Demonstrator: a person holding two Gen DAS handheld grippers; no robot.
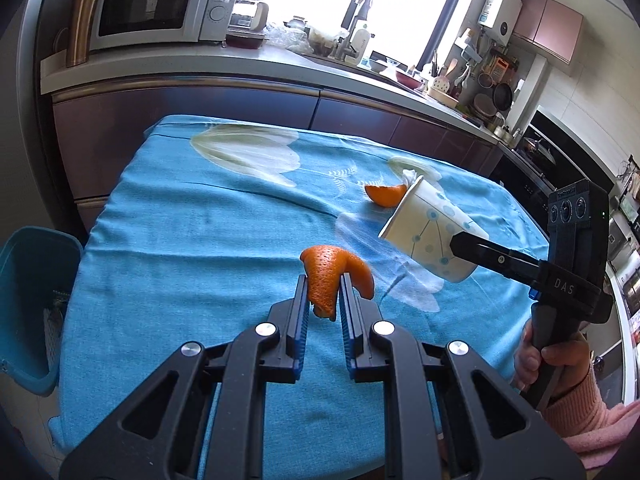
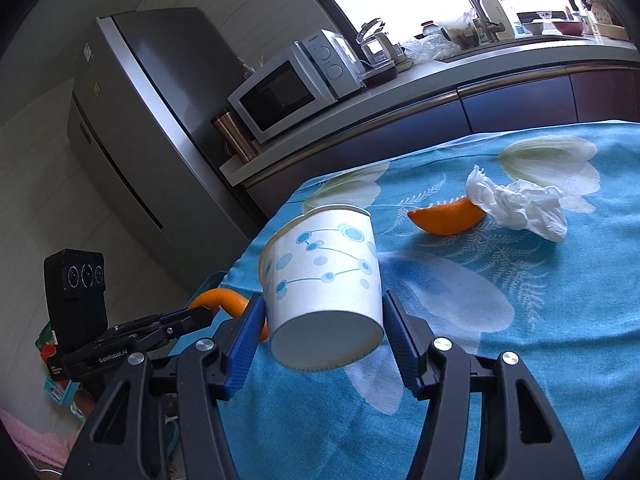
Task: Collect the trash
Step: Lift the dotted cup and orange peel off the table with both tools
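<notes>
Both claws are full. An orange peel (image 1: 334, 280) is pinched between the two blue pads of the left gripper (image 1: 323, 286). That peel is curled and bumpy, and it is held up above the blue tablecloth (image 1: 200, 240), not touching it. Part of the same peel is seen in the right wrist view, poking out past the tips of the left claw at the table's edge.

A paper cup (image 2: 324, 280) is squeezed between the pads of the right gripper (image 2: 324, 312). This cup is white with light blue dots and lines on it. It is tipped on its side in the air, with its flat bottom turned toward the right camera and its open mouth pointed away. The right claw is held by a hand (image 1: 548, 360) in a pink sleeve (image 1: 592, 420).

More trash is left lying on the cloth. A second orange peel (image 2: 446, 218) is found past the cup, and a crumpled white tissue (image 2: 516, 204) is touching it at one end. Big white flowers are printed on the cloth.

A blue basket (image 1: 32, 304) is seen on the floor beside the left edge of the table. A microwave (image 1: 160, 6) and a fridge (image 2: 132, 120) are seen behind the table.
</notes>
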